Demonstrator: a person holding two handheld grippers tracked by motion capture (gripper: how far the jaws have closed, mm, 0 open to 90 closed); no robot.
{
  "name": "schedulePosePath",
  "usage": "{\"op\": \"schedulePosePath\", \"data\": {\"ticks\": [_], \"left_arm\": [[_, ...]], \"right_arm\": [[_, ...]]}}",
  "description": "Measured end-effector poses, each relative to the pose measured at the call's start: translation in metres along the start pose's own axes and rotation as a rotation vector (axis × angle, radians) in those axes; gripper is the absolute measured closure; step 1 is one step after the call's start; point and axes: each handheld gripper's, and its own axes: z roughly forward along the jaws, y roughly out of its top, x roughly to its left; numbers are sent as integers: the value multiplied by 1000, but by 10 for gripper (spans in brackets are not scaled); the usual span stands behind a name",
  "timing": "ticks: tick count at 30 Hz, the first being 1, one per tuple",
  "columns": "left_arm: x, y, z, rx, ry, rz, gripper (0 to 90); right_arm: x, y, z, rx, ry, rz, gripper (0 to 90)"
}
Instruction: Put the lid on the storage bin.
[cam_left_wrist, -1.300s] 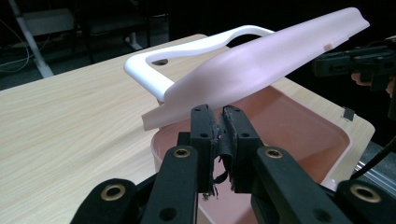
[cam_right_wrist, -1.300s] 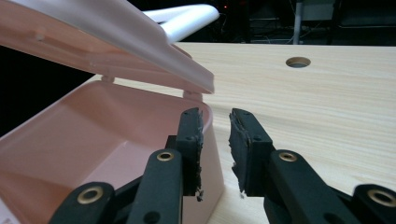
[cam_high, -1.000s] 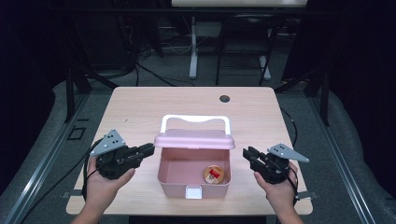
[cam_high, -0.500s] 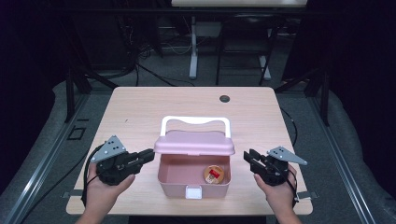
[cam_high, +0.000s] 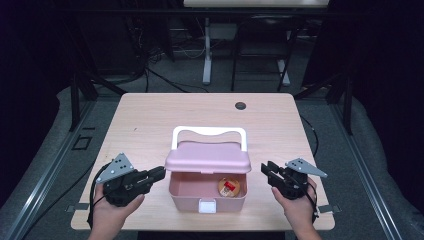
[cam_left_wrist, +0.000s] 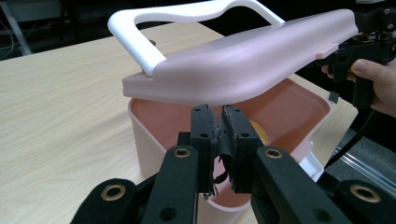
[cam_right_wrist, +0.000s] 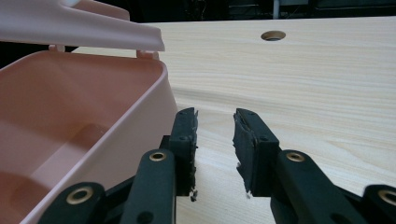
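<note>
From the high view we see the wooden table (cam_high: 150, 120) with a pink box (cam_high: 207, 192) near its front edge, midway between our two hands. The box's lid (cam_high: 208, 156) is raised and tilted over the back half of the box, and its white handle (cam_high: 209, 132) stands up behind it. Our left gripper (cam_high: 159, 175) points at the box's left side, just under the lid's left corner; our right gripper (cam_high: 266, 170) sits just beside the box's right side. Near the far edge of the table we see a dark round hole (cam_high: 241, 105).

The left gripper view gives us what the high view cannot: the underside of the lid (cam_left_wrist: 243, 60) hanging over the open box (cam_left_wrist: 154, 135), and the left gripper (cam_left_wrist: 222, 122) with its jaws nearly pressed together, only a narrow slit between them. They rise in front of the box's near rim, and we cannot tell whether they pinch anything. At the far right of that view we see our right hand (cam_left_wrist: 380, 81) with the black body of its gripper, close to the lid's far corner.

The right gripper view shows the right gripper (cam_right_wrist: 215, 122) with its jaws spread, bare table (cam_right_wrist: 299, 88) between them and nothing gripped. The box wall (cam_right_wrist: 140, 121) is just left of the left jaw, and the lid's edge (cam_right_wrist: 93, 32) hangs above.

Smallest of all, the high view shows a round yellow item with a red piece on it (cam_high: 229, 187) lying on the box floor toward the right front. The left gripper view gives only a sliver of yellow (cam_left_wrist: 258, 133) behind the jaws.
</note>
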Motion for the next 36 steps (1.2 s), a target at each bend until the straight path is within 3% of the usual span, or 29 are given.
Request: {"op": "schedulePosePath", "data": {"ticks": [14, 24, 36], "left_arm": [[-7, -21, -1, 44, -20, 3, 833], [-10, -29, -3, 26, -23, 5, 840], [2, -34, 5, 41, -5, -24, 836]], "right_arm": [[-2, -2, 1, 2, -3, 3, 685], [-2, -3, 2, 6, -3, 2, 683], [-3, -4, 3, 8, -5, 2, 682]]}}
